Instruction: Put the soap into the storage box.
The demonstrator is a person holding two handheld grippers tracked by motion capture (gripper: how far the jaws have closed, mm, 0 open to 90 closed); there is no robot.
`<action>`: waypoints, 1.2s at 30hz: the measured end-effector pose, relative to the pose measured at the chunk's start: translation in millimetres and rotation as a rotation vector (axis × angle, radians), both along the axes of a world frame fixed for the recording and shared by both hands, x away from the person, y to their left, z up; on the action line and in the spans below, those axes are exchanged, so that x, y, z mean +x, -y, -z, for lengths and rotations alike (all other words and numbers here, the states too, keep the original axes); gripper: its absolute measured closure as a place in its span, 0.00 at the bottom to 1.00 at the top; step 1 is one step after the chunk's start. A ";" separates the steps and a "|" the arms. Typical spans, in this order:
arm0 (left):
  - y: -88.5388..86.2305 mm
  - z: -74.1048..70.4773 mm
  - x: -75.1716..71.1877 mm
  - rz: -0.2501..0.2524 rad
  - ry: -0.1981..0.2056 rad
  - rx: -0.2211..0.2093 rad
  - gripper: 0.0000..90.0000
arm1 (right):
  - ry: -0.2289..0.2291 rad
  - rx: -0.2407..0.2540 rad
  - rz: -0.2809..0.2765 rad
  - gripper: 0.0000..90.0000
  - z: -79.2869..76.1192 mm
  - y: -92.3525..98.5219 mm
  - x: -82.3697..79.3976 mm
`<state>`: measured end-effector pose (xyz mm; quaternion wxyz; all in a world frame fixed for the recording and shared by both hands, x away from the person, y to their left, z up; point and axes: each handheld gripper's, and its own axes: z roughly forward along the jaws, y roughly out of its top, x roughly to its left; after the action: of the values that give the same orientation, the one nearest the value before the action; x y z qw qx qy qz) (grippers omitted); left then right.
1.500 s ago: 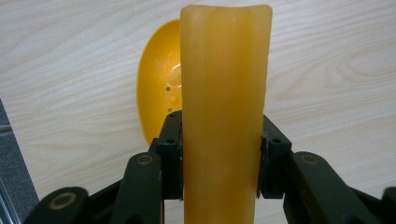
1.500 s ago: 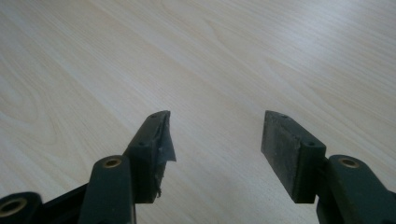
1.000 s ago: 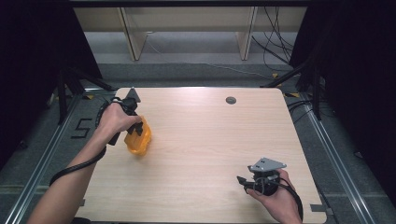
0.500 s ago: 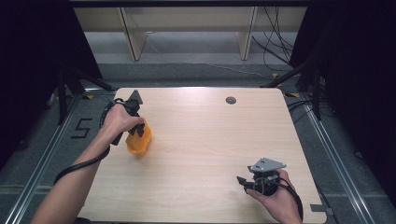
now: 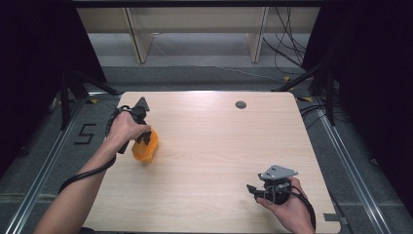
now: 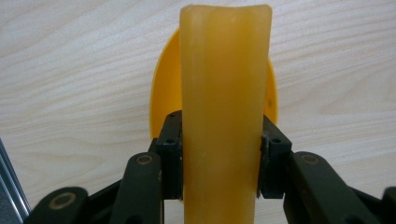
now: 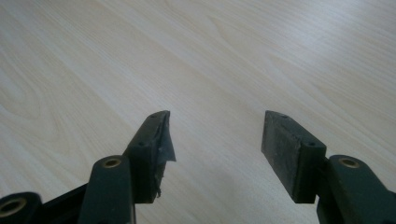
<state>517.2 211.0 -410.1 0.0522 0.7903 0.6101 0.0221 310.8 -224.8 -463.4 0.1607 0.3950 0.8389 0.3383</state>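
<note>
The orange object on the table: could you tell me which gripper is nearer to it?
Left. The left gripper is shut on the orange object, its pads against both sides. The right gripper is open, well apart from it near the table's opposite front corner.

pretty much the whole table [image 5: 214, 146] was open to move across; only the orange scoop [image 5: 146, 146] clamped in the left gripper [image 5: 142, 139] blocked the left side.

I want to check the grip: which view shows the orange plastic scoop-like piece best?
The left gripper view: the orange plastic scoop-like piece sits close up, its long handle clamped between the left gripper jaws. The high view shows it small, partly under the hand. The right gripper view shows bare wooden table.
</note>
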 end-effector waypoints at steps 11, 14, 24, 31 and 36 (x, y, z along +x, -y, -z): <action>-0.3 -0.5 0.1 0.000 -0.004 0.002 0.67 | -0.010 0.006 0.009 0.47 0.3 -0.7 -0.8; -0.8 -1.7 -1.5 -0.006 0.014 -0.003 0.64 | -0.005 -0.003 0.002 0.47 0.3 -0.2 0.0; -5.5 -7.1 -10.7 -0.018 0.115 -0.050 0.40 | -0.010 -0.009 -0.003 0.47 0.6 -0.2 0.3; -11.1 -19.6 -24.7 0.013 0.213 -0.063 0.27 | -0.007 -0.012 -0.004 0.47 0.8 -0.1 0.7; -15.5 -28.1 -38.9 0.036 0.262 -0.111 0.24 | 0.011 -0.018 -0.016 0.46 1.4 0.4 1.8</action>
<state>478.3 226.4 -382.1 0.1753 0.7873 0.5842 0.0902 312.6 -225.3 -464.8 0.1661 0.3848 0.8443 0.3339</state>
